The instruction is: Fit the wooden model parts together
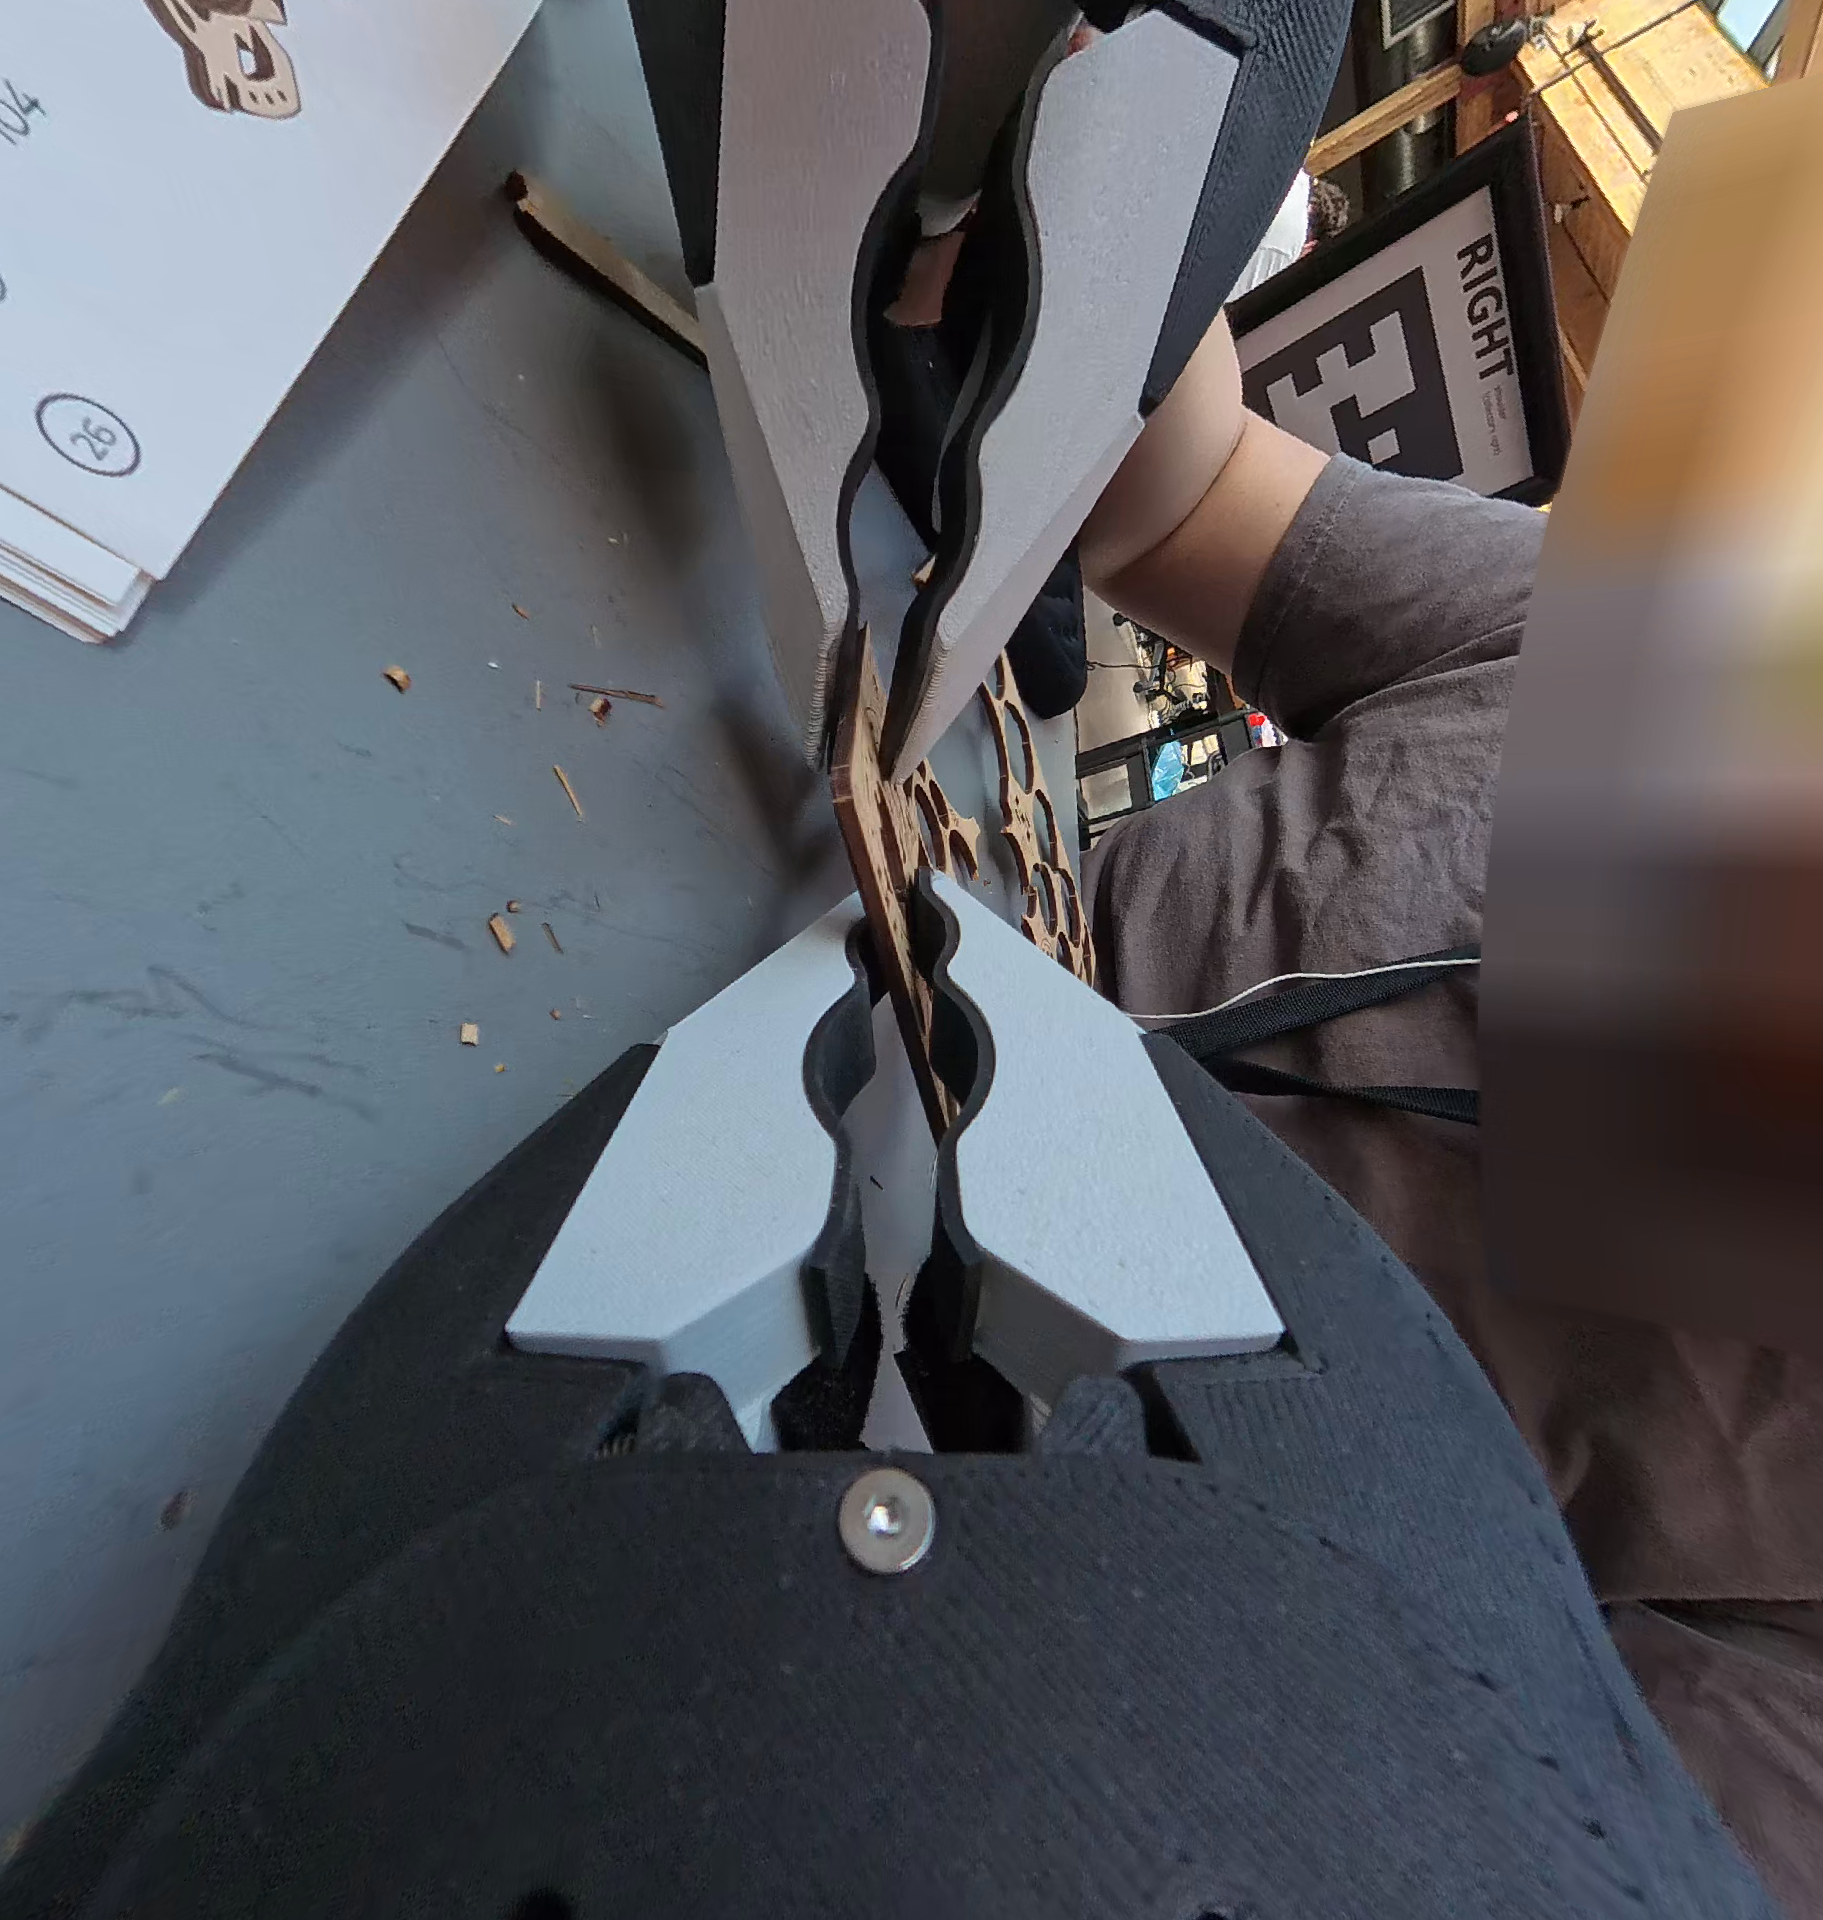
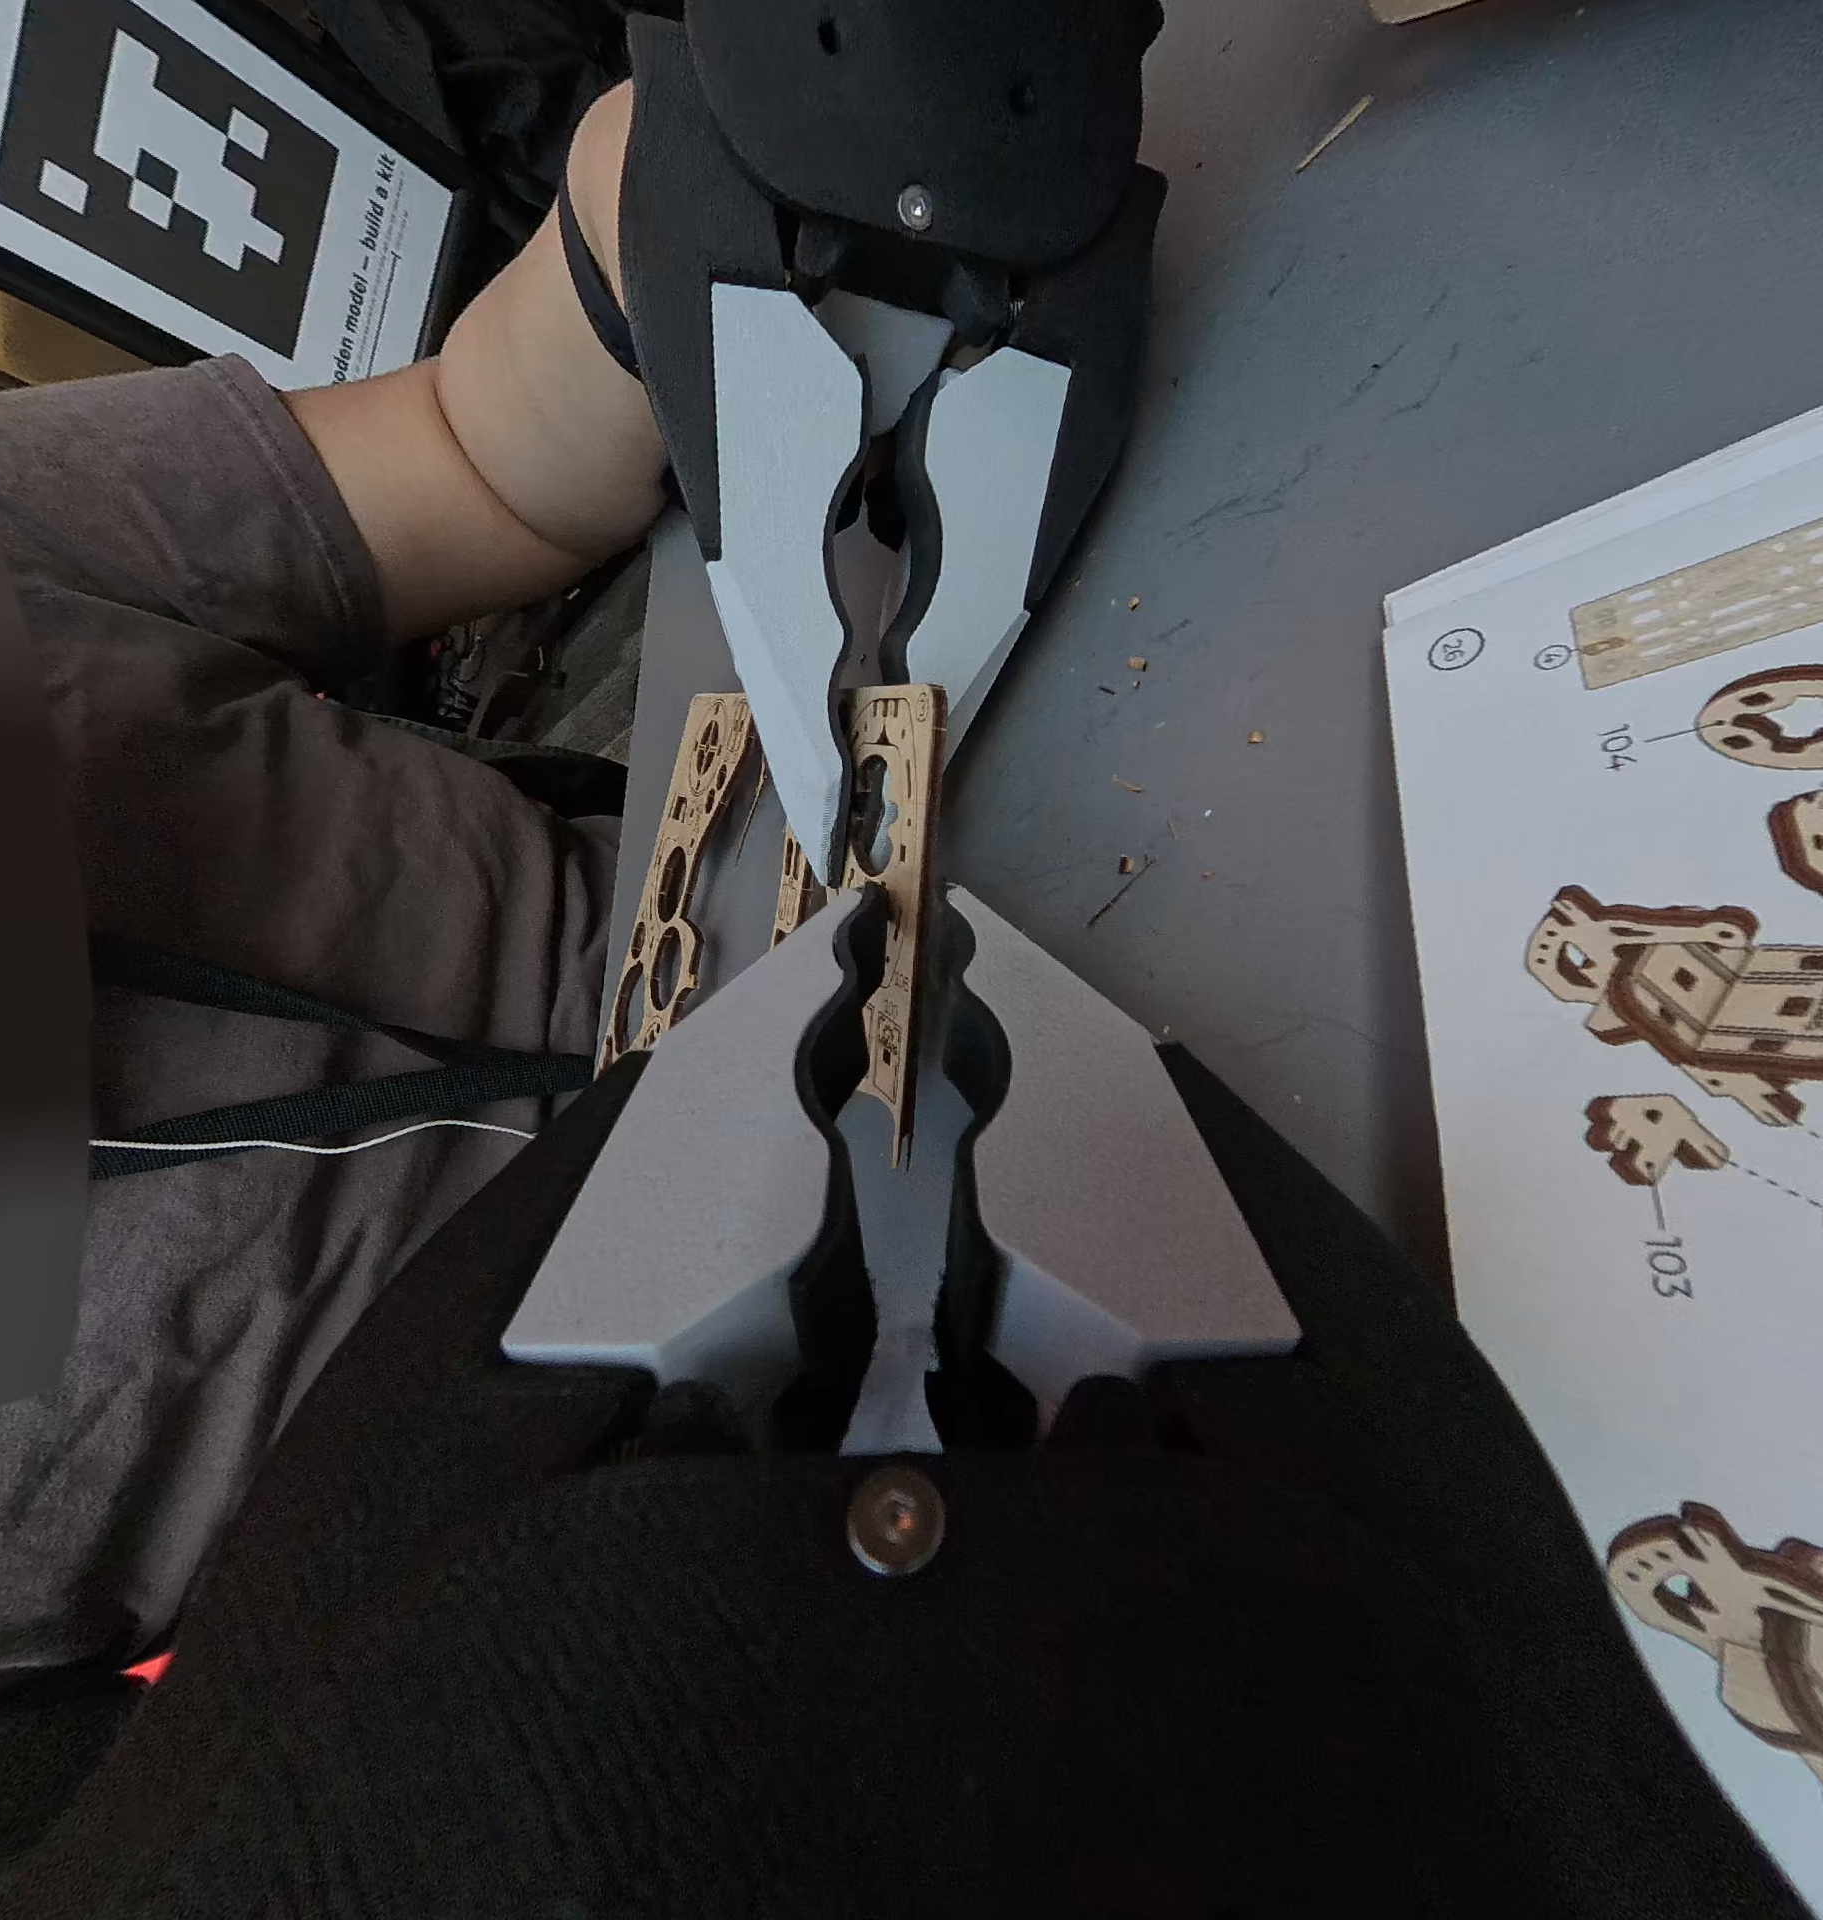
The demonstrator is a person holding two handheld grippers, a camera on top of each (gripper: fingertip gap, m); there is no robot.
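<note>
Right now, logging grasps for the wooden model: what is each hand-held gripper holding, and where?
Both clamp one thin wooden sheet from opposite ends: left hand-held gripper, right hand-held gripper.

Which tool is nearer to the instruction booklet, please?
Right. The instruction booklet lies just beside the right tool; the left tool is farther, with the booklet ahead of it.

Instruction booklet (image 2: 1665,1039) cut off by right edge; wooden sheet (image 2: 896,935) part-hidden between gripper fingers.
</note>
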